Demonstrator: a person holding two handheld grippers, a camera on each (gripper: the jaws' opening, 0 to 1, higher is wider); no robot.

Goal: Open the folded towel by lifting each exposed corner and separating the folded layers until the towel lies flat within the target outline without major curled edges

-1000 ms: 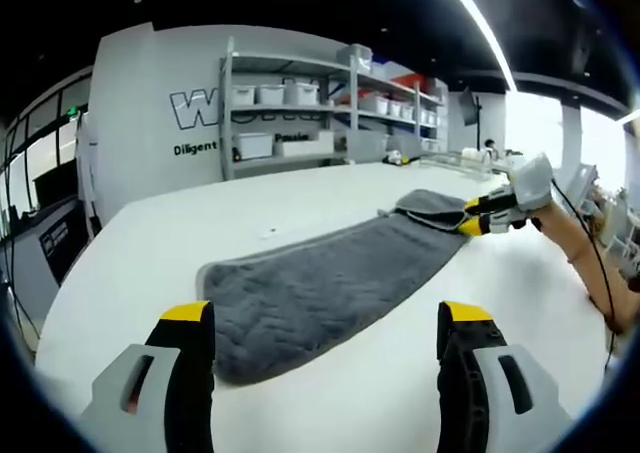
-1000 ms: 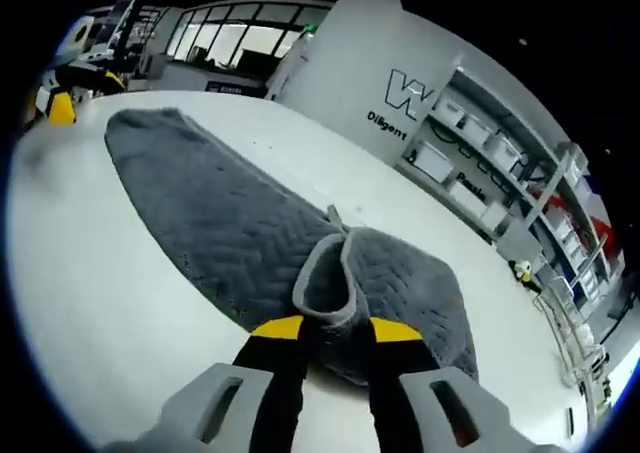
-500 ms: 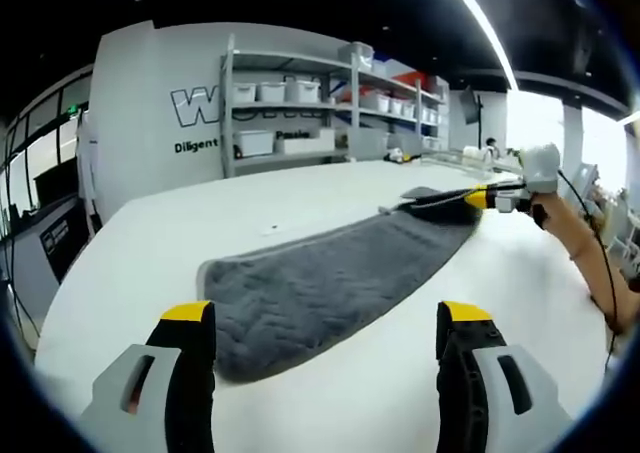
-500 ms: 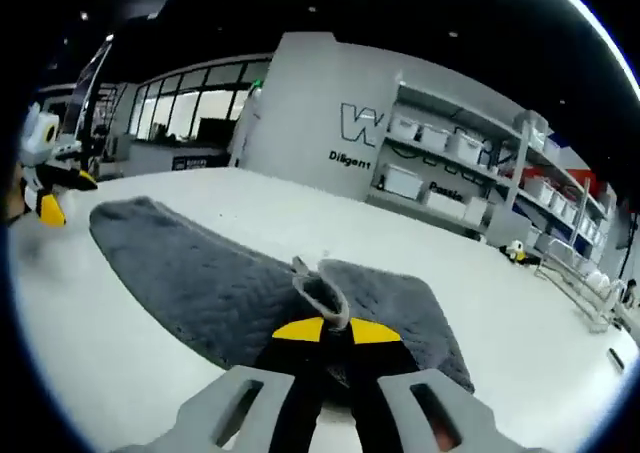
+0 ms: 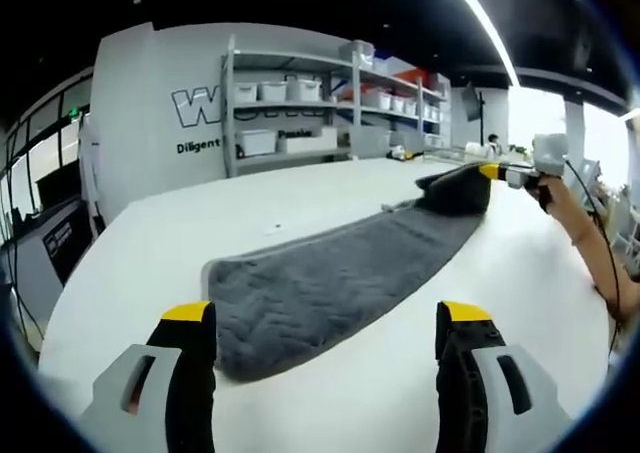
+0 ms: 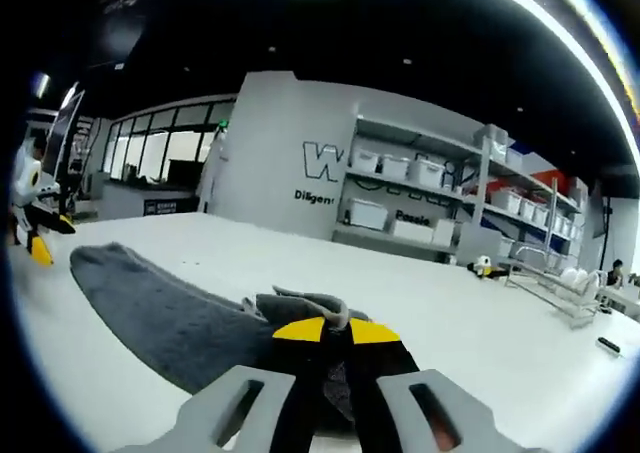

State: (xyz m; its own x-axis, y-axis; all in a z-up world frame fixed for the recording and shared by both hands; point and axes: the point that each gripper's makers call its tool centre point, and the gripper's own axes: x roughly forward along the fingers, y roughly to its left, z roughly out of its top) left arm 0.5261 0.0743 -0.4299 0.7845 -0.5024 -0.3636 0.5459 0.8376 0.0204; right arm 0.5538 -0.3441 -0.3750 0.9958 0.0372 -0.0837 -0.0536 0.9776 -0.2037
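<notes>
Left gripper view: low over counter (image 5: 150,263), facing along towel (image 5: 330,283) toward shelves (image 5: 300,103). Right gripper view: close at towel's far end, looking back; both share towel, counter.

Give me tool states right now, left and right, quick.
Left tool: open, holding nothing, hovering short of the gray towel.
Right tool: closed on the towel's far corner, lifting it off the white table.
</notes>
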